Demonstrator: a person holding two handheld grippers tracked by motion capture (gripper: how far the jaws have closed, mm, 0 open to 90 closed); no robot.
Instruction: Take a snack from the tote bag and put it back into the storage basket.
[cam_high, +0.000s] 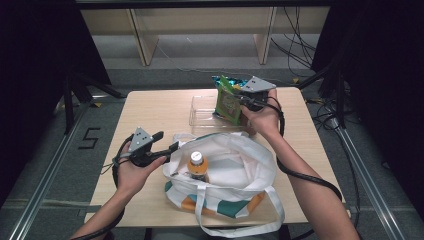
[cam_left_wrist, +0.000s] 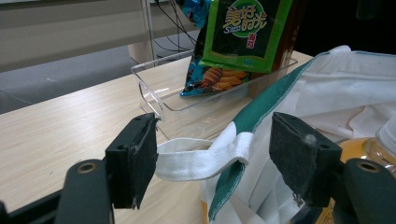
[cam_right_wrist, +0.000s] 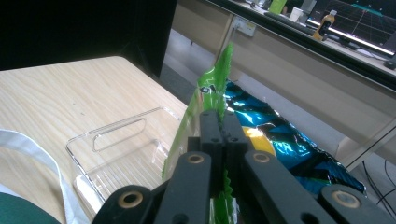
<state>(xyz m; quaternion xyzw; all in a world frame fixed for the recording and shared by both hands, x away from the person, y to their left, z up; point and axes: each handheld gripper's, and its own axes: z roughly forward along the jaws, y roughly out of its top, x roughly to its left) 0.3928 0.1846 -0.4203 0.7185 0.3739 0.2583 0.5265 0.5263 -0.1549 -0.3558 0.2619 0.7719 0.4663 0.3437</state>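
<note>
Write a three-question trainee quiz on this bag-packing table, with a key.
1. True or false: the right gripper is shut on the green snack packet.
2. What stands inside the white cloth tote bag with green trim? A) a yellow banana B) an orange drink bottle with a white cap C) a red mug
3. What lies between the open jaws of the left gripper?

Key
1. True; the jaws pinch its edge above the clear plastic tray.
2. B
3. The bag's white strap; whether the left pad touches it cannot be told.

Two snack bags (cam_high: 228, 102), one bottle (cam_high: 197, 166), one tote bag (cam_high: 240, 165), one clear tray (cam_high: 202, 111).
</note>
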